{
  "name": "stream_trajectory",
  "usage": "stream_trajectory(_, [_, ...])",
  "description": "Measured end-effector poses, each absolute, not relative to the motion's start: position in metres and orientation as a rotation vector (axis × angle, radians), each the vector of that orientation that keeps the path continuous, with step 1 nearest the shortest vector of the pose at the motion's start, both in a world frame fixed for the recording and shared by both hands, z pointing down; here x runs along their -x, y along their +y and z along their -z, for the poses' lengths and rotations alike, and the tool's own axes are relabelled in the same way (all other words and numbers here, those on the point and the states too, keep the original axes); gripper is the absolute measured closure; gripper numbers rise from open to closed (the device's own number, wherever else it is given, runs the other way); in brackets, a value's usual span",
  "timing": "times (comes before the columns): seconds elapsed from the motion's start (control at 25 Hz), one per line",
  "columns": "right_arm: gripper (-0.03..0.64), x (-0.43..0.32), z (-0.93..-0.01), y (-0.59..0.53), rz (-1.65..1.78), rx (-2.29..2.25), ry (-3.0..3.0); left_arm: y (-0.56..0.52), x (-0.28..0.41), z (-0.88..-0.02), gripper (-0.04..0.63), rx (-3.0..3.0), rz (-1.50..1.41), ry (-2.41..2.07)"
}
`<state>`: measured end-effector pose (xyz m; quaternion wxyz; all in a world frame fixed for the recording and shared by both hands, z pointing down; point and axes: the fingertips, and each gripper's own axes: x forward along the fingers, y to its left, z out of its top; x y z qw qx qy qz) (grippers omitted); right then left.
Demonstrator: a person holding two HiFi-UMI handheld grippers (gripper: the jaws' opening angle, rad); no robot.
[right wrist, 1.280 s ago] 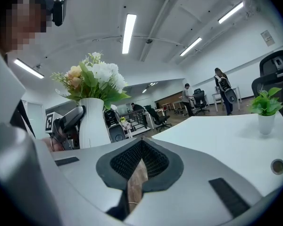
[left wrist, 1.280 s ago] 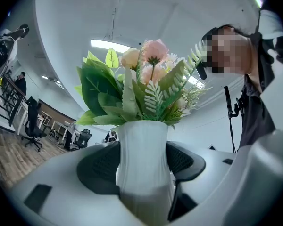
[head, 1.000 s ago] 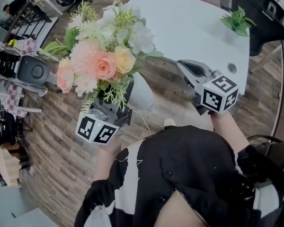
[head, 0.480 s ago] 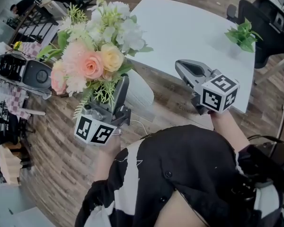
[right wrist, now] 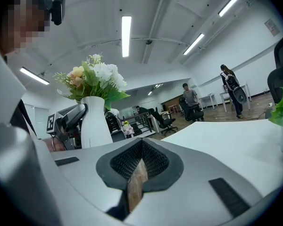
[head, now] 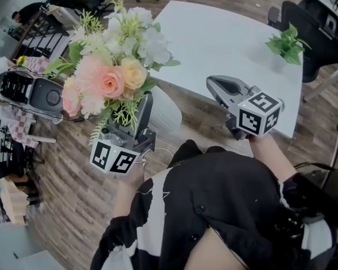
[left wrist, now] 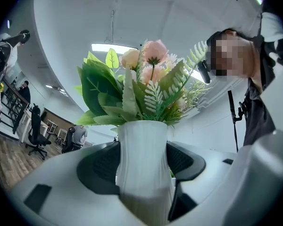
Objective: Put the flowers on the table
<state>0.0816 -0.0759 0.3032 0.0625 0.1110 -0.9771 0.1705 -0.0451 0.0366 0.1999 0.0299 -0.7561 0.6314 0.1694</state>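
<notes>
Vase (head: 165, 115) clamped in L tool (head: 142, 109), over floor (head: 73, 170) beside table (head: 225, 38) edge.

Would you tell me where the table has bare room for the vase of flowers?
Nearly the whole table is bare, from its near edge by the vase across the middle. Only the far right corner is taken, by a green plant.

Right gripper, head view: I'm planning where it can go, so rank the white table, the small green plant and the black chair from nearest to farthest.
From the right gripper:
1. White table, just ahead of the jaws.
2. Green plant, near the table's right edge.
3. Black chair, beyond the plant, at the view's right.
</notes>
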Motion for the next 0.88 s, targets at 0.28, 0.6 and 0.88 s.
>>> stream_trajectory(0.28, [0.601, -0.070, -0.308, -0.076, -0.497, -0.325, -2.945, 0.036, 0.056, -0.211, 0.284, 2.328, -0.519, 1.944])
stream_trajectory(0.6, [0.601, -0.048, -0.308, -0.102, -0.494, -0.368, -2.918, 0.008, 0.083, -0.216, 0.284, 2.358, -0.534, 1.922])
stream_trajectory(0.88, [0.601, -0.011, -0.302, -0.132, -0.487, -0.411, -2.909, -0.027, 0.126, -0.207, 0.284, 2.376, -0.581, 1.887])
